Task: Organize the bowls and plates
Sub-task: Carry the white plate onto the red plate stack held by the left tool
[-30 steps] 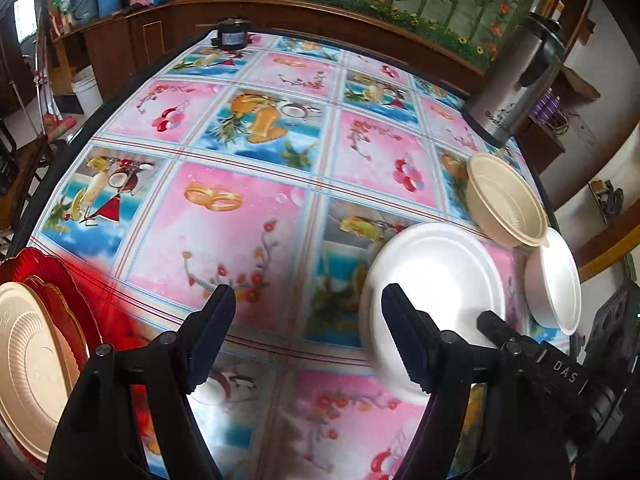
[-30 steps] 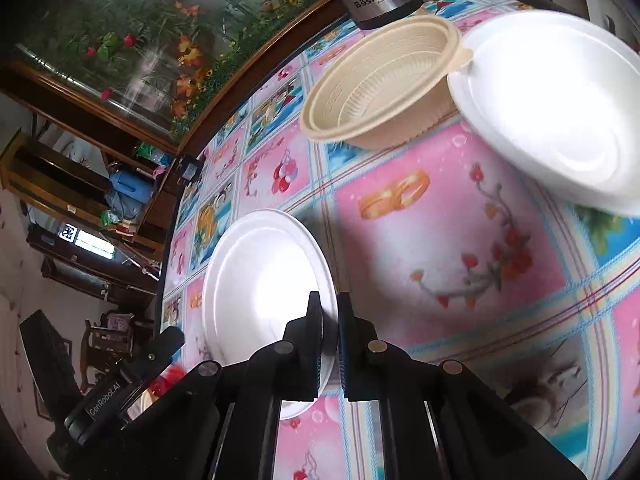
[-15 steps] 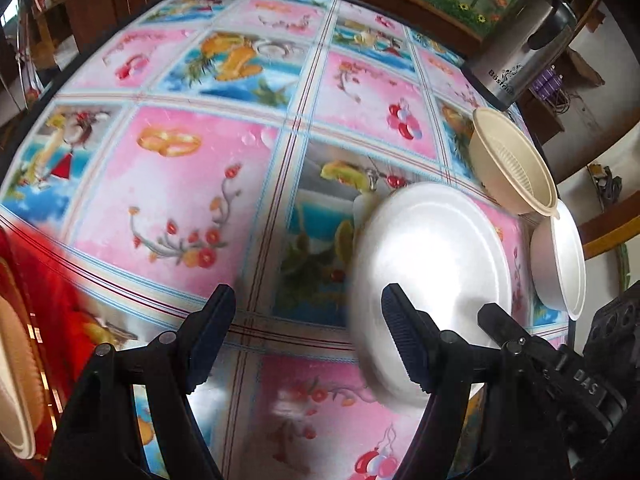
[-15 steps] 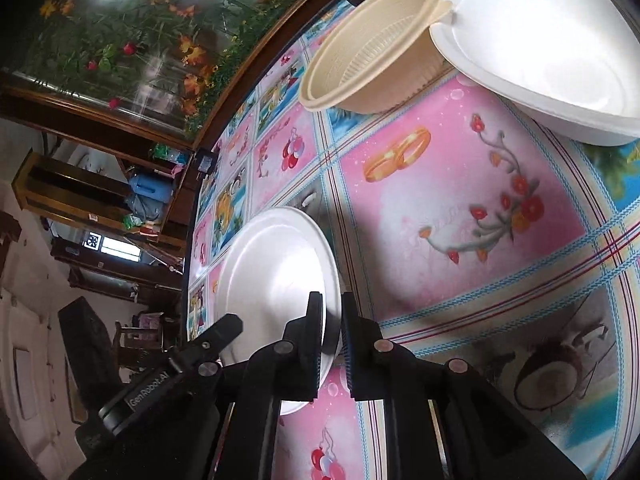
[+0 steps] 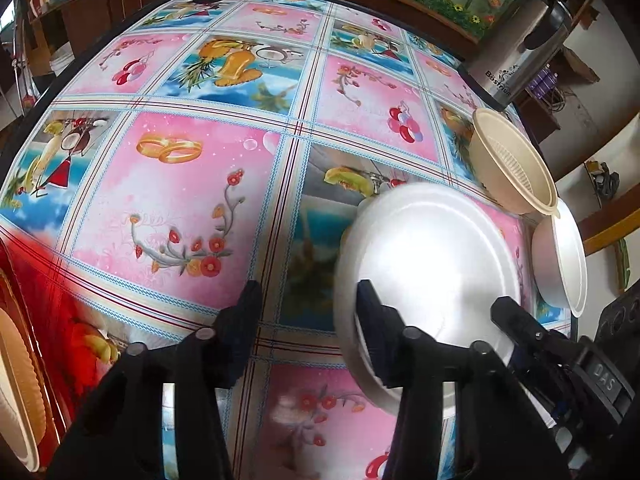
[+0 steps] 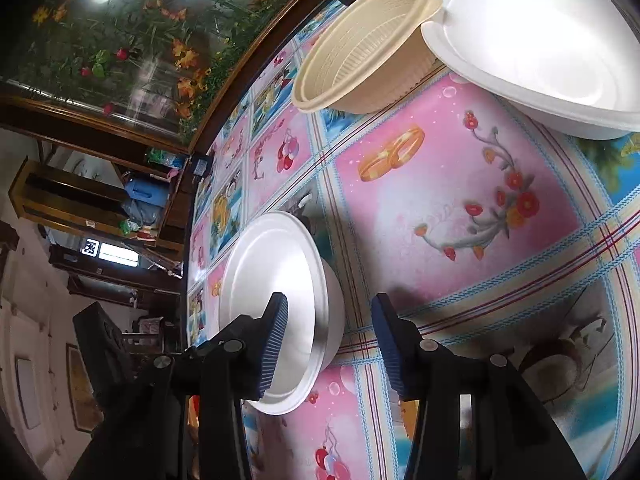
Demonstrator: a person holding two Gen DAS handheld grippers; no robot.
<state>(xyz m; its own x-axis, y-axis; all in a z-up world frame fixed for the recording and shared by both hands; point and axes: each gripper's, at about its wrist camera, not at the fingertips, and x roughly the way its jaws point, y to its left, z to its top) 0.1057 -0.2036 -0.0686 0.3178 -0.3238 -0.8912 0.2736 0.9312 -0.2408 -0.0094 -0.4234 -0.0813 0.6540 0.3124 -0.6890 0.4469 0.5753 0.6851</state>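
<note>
**Releasing and reaching over one white plate**

Standing by the surface [image 5: 208,184], with its bright cloth of pink and blue picture squares, I see both grippers gathered at the same white plate [image 5: 432,264]. It rests on the cloth near the front edge, seemingly tipped a little on its rim, though I cannot be sure.

The right gripper [image 6: 330,340] has its jaws opening; the plate's rim lies between them, the left finger [image 6: 274,344] over the plate's inside, the other out over the cloth, and neither pad looks pressed on it. The left gripper [image 5: 306,320] has its jaws closing to a middling gap; its right finger [image 5: 370,332] sits over the plate's near rim, while the other hangs above bare cloth. Whether that finger touches the plate I cannot tell.

Further back on the right, a cream ribbed bowl [image 6: 360,56] sits just beside a white foam bowl [image 6: 536,36], their rims meeting. A steel thermos [image 5: 520,44] stands behind them at the edge. At the far left, a stack of red and tan plates [image 5: 20,360] shows partly in the left view.
</note>
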